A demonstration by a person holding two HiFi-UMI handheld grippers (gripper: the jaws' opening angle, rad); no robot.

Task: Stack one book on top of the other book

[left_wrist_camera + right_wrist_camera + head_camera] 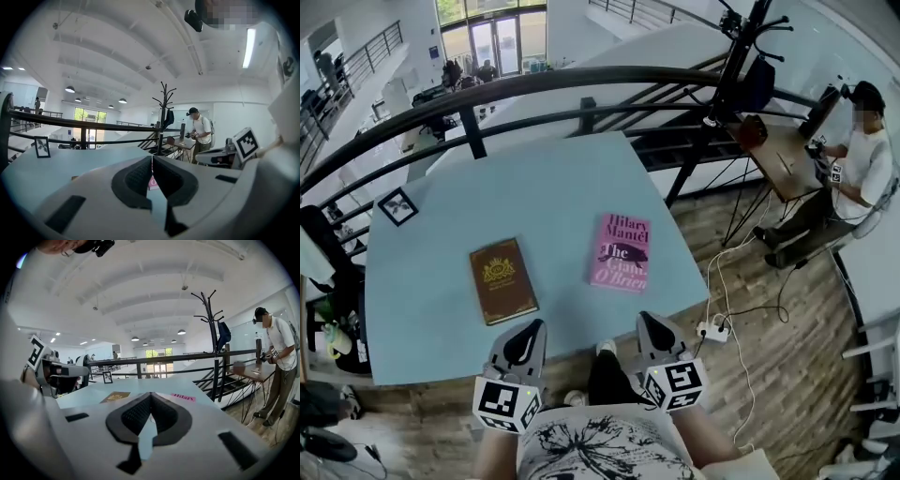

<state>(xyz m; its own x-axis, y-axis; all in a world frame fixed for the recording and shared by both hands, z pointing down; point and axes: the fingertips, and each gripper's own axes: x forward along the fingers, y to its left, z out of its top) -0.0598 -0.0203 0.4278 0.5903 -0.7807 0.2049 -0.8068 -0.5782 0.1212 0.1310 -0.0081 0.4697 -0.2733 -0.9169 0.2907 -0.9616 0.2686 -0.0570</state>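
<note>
Pale blue bench (422,309) fills the middle of the head view, with a black railing (487,94) curving behind it across the upper half. The brown book (502,280) lies flat left of centre and the pink book (621,251) flat to its right; they're well apart, nothing stacked yet. A small picture frame (397,205) stands near the bench's upper-left corner. Down near the bottom edge, the left tool (530,328) and right tool (649,321) hover side by side at the bench's near edge, short of both books. Over to the left gripper view: jaws pressed together, nothing gripped, just a sliver of the pink book peeking out beyond the tips, and the right tool off at the right side. Right gripper view now: jaws closed here as well, empty, with the brown book up left of the tips, the pink book up right, and a coat stand (213,333) rising beyond the railing.
</note>
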